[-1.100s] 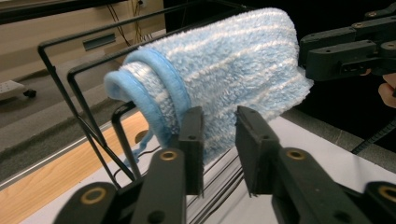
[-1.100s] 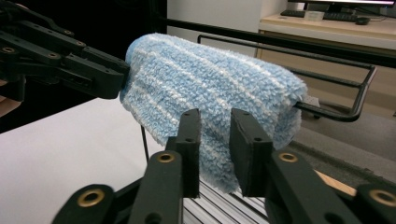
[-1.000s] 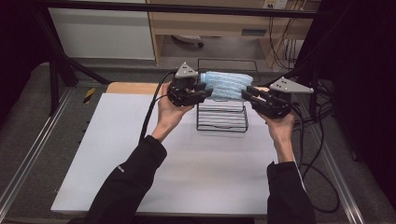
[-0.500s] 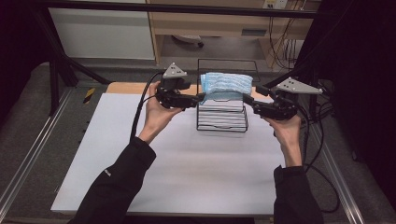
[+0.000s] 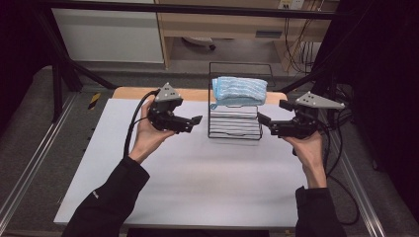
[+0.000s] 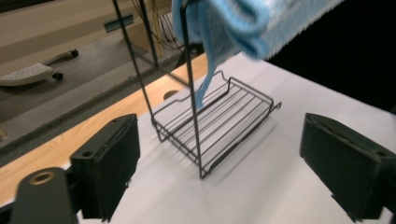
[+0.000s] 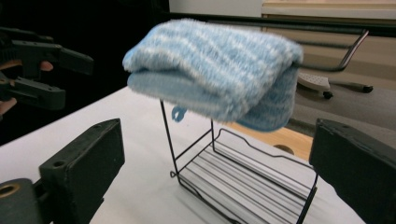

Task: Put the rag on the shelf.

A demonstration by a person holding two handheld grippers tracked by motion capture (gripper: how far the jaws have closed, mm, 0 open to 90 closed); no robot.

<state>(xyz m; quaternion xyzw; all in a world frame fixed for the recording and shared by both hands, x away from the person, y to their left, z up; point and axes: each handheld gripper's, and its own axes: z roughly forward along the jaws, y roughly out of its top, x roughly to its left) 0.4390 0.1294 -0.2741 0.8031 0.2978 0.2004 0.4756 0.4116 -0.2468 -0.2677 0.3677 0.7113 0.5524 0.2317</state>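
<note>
On the wire rack (image 5: 235, 129): a folded blue towel (image 5: 239, 90) is draped.
It is flanked by the left gripper (image 5: 193, 123) at 9 o'clock and the right gripper (image 5: 264, 120) at 3 o'clock; both jaws, just opened, are spread and empty.

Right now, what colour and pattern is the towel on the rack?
Light blue with paler stripes; towel shows best in the right gripper view.

**Colours in front of you**

You see a towel (image 5: 239, 90) in pale blue crossed by faint white stripes, a small blue loop hanging from it. The wire rack (image 5: 235, 129) under it is black. Your left claw (image 5: 193, 123) and right claw (image 5: 265, 122) are black, each topped by a grey plate. The surface (image 5: 197, 187) is white, edged with light wood at its far side. Your sleeves (image 5: 106, 205) are black.
</note>
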